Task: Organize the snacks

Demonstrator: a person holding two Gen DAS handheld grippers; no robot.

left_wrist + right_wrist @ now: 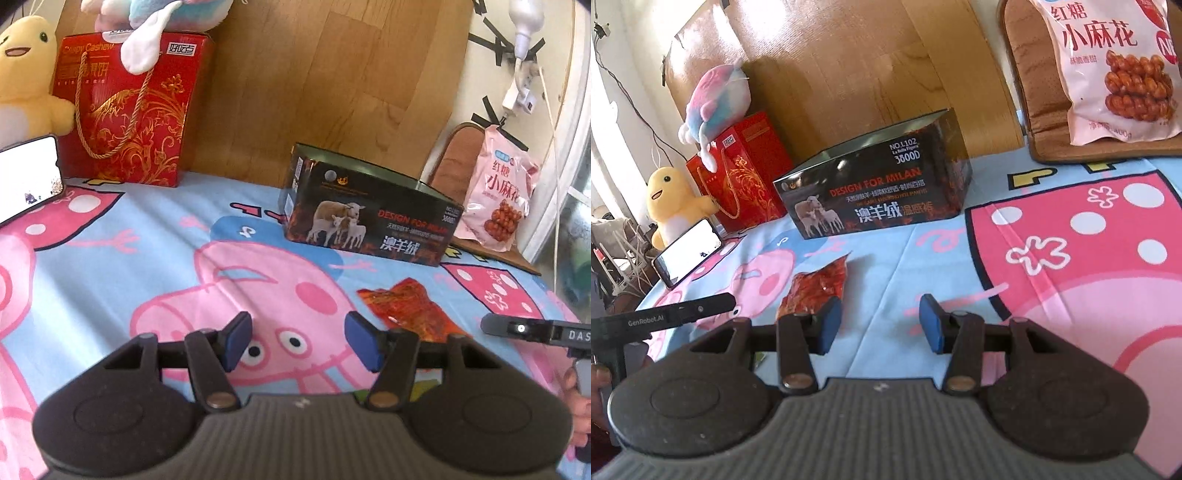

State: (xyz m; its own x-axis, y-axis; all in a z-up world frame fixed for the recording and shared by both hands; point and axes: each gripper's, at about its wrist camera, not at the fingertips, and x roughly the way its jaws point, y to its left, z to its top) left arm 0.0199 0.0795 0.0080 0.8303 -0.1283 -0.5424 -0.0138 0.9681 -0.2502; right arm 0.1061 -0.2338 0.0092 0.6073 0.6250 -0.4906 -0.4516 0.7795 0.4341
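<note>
Item: flat red crinkly plastic snack packet (816, 288), lying on cartoon-print cloth tabletop (1052, 295) before open black printed box (875, 184).
Light, limp, slippery, I'd judge; pinch an edge. Left gripper (297, 341) and right gripper (879, 323) jaws wide, empty.

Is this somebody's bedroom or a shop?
Most likely a room at home, maybe a bedroom. A cartoon pig sheet covers the surface, a yellow plush toy sits beside a red gift box, and a wooden board stands behind like a headboard.
</note>
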